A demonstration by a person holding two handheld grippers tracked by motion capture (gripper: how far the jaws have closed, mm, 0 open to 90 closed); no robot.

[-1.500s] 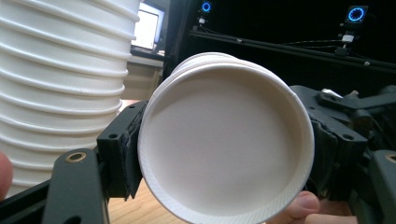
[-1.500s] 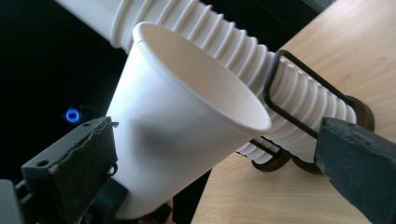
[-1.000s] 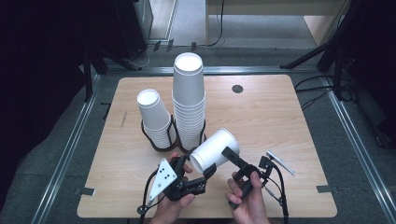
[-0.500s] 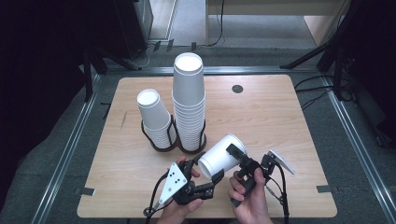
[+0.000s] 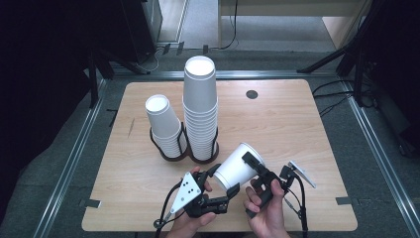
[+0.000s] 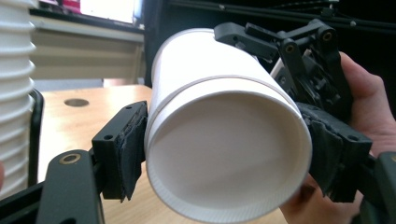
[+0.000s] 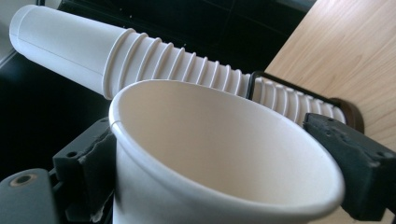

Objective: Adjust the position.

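Note:
A white paper cup (image 5: pixel 237 166) hangs on its side over the table's front edge, mouth to the right. My left gripper (image 5: pixel 224 180) has its pads against the cup's base end (image 6: pixel 224 154); its jaws have just been opening a little and the cup is still between them. My right gripper (image 5: pixel 253 172) is shut on the mouth end (image 7: pixel 219 154); its jaws have just been closing and its pads press the wall below the rim. A faint seam around the cup suggests two nested cups.
A tall stack of paper cups (image 5: pixel 200 109) and a shorter stack (image 5: pixel 163 124) stand upside down in a black double-ring holder (image 5: pixel 168 156) at the middle left of the wooden table (image 5: pixel 287 124). A small black disc (image 5: pixel 252 94) lies near the far edge.
The right gripper's jaws have come in onto the cup's mouth end. The cup and both hands have drifted slightly to the right. The stacks have not moved.

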